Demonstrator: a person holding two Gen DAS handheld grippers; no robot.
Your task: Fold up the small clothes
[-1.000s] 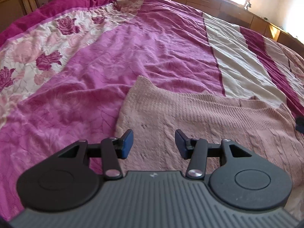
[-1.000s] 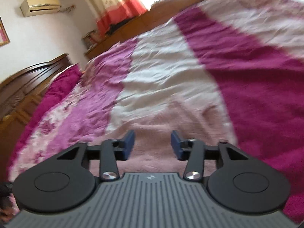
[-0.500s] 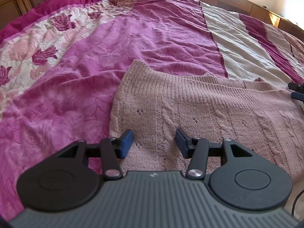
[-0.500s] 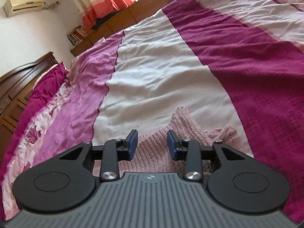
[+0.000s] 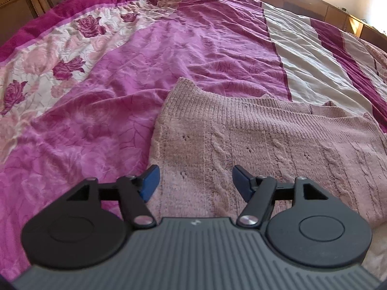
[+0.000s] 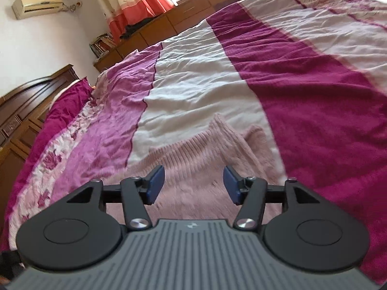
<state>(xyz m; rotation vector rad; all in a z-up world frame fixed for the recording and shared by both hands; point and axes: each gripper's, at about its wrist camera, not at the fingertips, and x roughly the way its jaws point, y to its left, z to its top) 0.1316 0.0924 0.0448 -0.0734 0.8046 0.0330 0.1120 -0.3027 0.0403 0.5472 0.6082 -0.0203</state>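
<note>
While the dusty-pink cable-knit sweater lies spread flat on the magenta-and-cream striped bed quilt so its edges are reachable, I have my left tongs and right tongs opening above it, pinching nothing.

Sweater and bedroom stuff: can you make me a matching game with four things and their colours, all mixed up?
Things:
1. sweater
2. air conditioner
3. headboard
4. gripper pads

Colours:
A. blue
B. dusty pink
C. dark brown
D. cream

Pairs: 1-B, 2-D, 3-C, 4-A

The sweater lies flat on the bed, the air conditioner hangs high on the wall, the headboard stands at the bed's end, and the pads sit on the fingertips.
</note>
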